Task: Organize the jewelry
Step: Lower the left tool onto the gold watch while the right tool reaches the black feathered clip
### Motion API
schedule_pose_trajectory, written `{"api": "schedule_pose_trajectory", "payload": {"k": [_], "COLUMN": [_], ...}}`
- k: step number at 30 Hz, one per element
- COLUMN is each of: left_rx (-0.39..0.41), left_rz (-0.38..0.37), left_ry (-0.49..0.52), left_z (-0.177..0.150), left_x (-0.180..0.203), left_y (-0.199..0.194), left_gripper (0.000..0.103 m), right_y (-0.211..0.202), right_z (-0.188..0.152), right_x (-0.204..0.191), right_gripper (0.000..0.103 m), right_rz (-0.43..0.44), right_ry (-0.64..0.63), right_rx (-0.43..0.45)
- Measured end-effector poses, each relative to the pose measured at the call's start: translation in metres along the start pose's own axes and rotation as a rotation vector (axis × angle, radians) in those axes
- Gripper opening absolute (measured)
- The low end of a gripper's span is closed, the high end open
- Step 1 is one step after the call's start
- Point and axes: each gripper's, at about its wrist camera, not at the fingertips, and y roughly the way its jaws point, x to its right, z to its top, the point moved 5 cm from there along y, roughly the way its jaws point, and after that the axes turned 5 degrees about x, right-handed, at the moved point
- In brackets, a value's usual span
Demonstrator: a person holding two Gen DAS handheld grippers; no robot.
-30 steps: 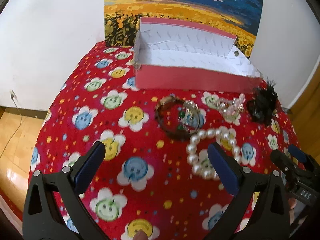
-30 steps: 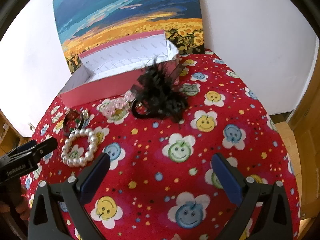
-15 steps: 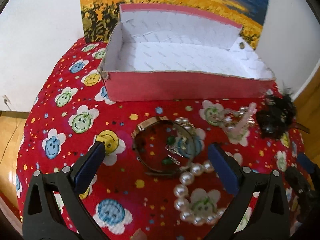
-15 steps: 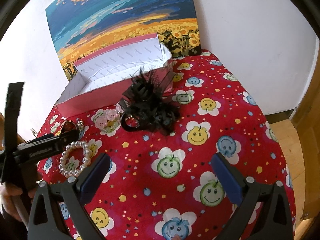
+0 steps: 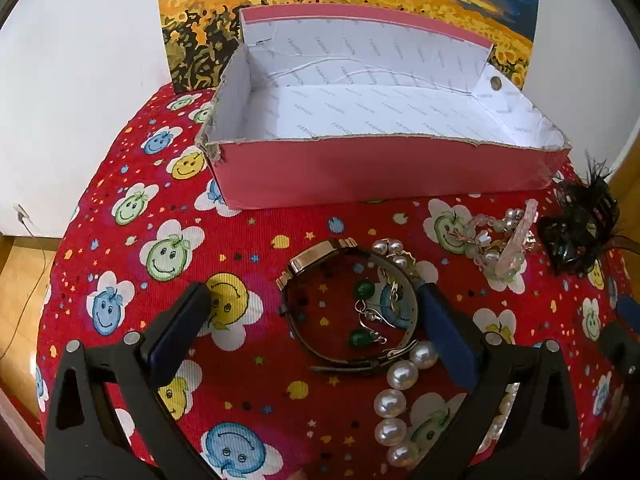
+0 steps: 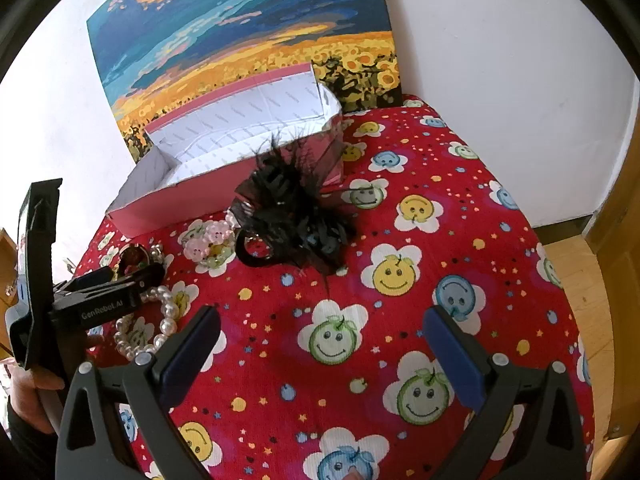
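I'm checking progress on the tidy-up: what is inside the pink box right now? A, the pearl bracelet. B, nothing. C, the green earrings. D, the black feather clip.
B: the pink box shows only its bare white lining, while the jewelry lies on the red cloth in front.

Pink box (image 5: pixel 360 172), red tablecloth (image 5: pixel 260 360) (smiley flowers)

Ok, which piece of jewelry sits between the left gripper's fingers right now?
The bangle with green earrings inside its loop; the left gripper straddles it, open. The pearl bracelet, pink beads and black feather piece lie outside.
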Motion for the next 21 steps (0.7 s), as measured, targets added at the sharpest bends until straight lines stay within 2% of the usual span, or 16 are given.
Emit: {"api": "schedule_pose_trajectory", "payload": {"k": [9,11,13,14,16,21], "left_rx": [0.004,0.014,0.020,0.024,0.031,0.035], "left_rz": [0.004,0.000,-0.014,-0.018,-0.030,-0.051], "left_ry": [0.006,0.009,0.011,0.010,0.010,-0.017], "left_z": [-0.002,-0.002,-0.003,-0.003,-0.004,-0.006], "left_x": [0.003,0.004,0.006,0.007,0.009,0.006], "left_y": [-0.004,-0.007,-0.012,-0.013,-0.019,-0.027], "left_gripper": [0.102,0.094,0.080,0.077,0.055,0.039], "right_y": [0.000,0.001,0.001,0.002,0.003,0.010], "right_z": [0.012,0.015,0.018,0.020,0.022,0.026], "right_x": [-0.004,-0.003,-0.002,-0.001,0.000,0.005], "right_gripper": [0.103,0.103,0.103,0.103,0.103,0.103], "right_rz": [0.015,0.011,0.002,0.001,0.002,0.001], "right_ry": [-0.025,-0.031,-0.036,-0.036,-0.036,-0.035], "right_rx": [0.015,0.015,0.014,0.013,0.010,-0.005]}}
